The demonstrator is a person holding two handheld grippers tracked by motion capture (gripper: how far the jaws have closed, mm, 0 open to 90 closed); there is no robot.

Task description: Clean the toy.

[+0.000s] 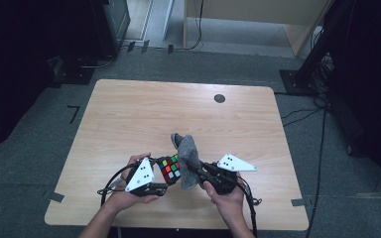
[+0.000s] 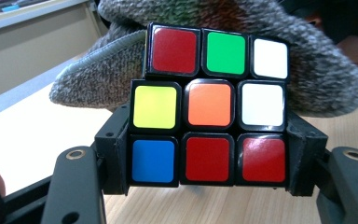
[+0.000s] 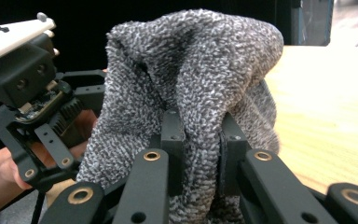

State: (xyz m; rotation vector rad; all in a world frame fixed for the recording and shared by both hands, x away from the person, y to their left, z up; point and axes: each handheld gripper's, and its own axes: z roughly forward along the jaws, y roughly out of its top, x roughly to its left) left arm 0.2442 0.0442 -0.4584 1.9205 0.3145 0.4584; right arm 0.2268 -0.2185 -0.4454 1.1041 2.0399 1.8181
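A scrambled puzzle cube [image 1: 170,168] with red, green, white, yellow, orange and blue stickers is held above the near part of the wooden table [image 1: 129,114]. My left gripper [image 1: 164,174] is shut on its bottom layer; in the left gripper view the cube [image 2: 209,105] sits between both black jaws. A grey knitted cloth [image 1: 188,153] is pressed against the cube's right side, and my right gripper [image 1: 191,166] is shut on it. In the right gripper view the cloth [image 3: 191,84] bulges over the closed jaws [image 3: 200,154], with the left gripper [image 3: 23,93] behind it at left.
A round dark grommet [image 1: 220,98] sits in the table's far right part. Beyond the table stand dark equipment stands [image 1: 312,54] and a pale cabinet [image 1: 258,15]. Cables [image 1: 302,116] run over the grey floor at right.
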